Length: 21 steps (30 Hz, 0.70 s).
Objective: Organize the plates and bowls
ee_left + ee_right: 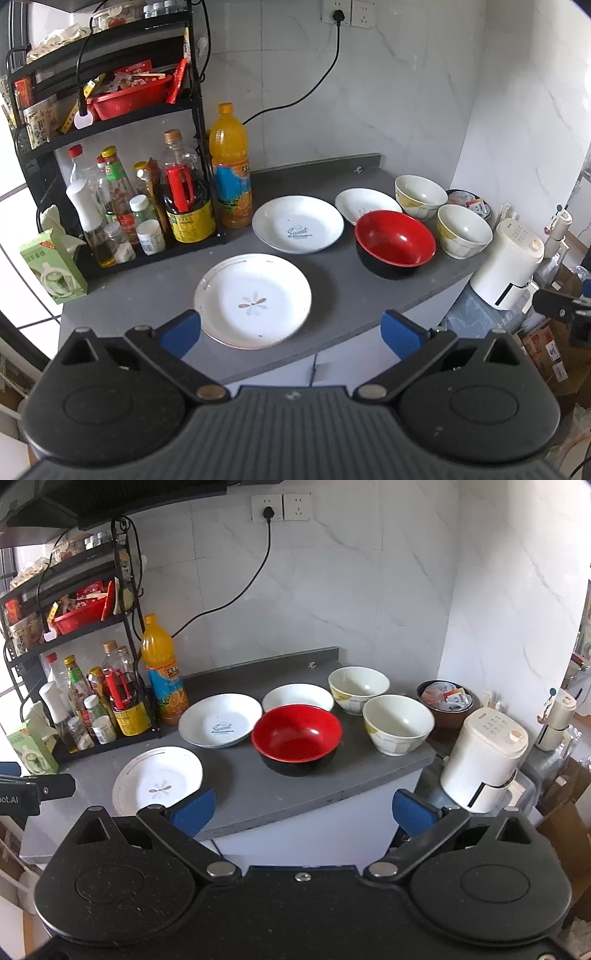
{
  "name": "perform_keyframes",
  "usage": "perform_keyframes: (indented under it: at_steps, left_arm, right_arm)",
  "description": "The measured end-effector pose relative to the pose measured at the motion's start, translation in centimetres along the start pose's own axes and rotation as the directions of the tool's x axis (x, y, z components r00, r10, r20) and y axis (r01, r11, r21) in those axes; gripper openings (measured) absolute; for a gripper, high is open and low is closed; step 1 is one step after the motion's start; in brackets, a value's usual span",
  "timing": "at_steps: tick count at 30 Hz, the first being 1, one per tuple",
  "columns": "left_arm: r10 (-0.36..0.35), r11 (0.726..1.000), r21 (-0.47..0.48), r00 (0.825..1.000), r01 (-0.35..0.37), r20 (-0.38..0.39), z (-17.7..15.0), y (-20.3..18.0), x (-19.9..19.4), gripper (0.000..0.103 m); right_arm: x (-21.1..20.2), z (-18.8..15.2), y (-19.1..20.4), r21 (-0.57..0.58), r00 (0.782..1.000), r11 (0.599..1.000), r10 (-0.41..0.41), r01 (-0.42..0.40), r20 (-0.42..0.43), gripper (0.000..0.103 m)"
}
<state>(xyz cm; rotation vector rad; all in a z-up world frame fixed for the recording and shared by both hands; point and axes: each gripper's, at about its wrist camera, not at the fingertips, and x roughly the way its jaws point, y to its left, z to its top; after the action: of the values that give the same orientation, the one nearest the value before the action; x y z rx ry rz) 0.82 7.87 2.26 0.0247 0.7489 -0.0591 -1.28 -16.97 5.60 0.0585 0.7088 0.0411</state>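
Note:
On the grey counter (pixel 147 291) (pixel 255 790) lie a flower-print plate (pixel 253 301) (pixel 157 781), a "Sweet" plate (pixel 297 223) (pixel 219 720) and a third white plate (pixel 364 205) (pixel 297 698). A red bowl (pixel 395 242) (pixel 297 736) stands in front of the third plate. Two white bowls (pixel 421 195) (pixel 463 230) (pixel 358 688) (pixel 397 723) stand to the right. My left gripper (pixel 291 332) is open and empty, just before the flower plate. My right gripper (pixel 303 810) is open and empty at the counter's front edge.
A black rack (pixel 110 155) (pixel 74 664) of sauce bottles and an orange juice bottle (pixel 231 166) (pixel 162 672) stand at the left. A green box (pixel 51 266) sits at the far left. A white kettle (pixel 511 264) (pixel 484 757) and a brown bowl (pixel 447 699) sit right.

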Motion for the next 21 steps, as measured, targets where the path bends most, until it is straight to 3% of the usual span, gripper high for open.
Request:
perform_keyframes:
  at_steps: [10, 21]
  left_arm:
    - [-0.009, 1.0, 0.003, 1.0, 0.009, -0.013, 0.5, 4.0, 0.2, 0.103]
    - [0.001, 1.0, -0.021, 1.0, -0.001, -0.013, 0.1, 5.9, 0.5, 0.103]
  right_arm:
    - [1.2, -0.2, 4.3, 0.014, 0.999, 1.0, -0.004, 0.005, -0.033, 0.103]
    - [1.2, 0.3, 5.3, 0.013, 1.0, 1.0, -0.012, 0.012, -0.018, 0.103]
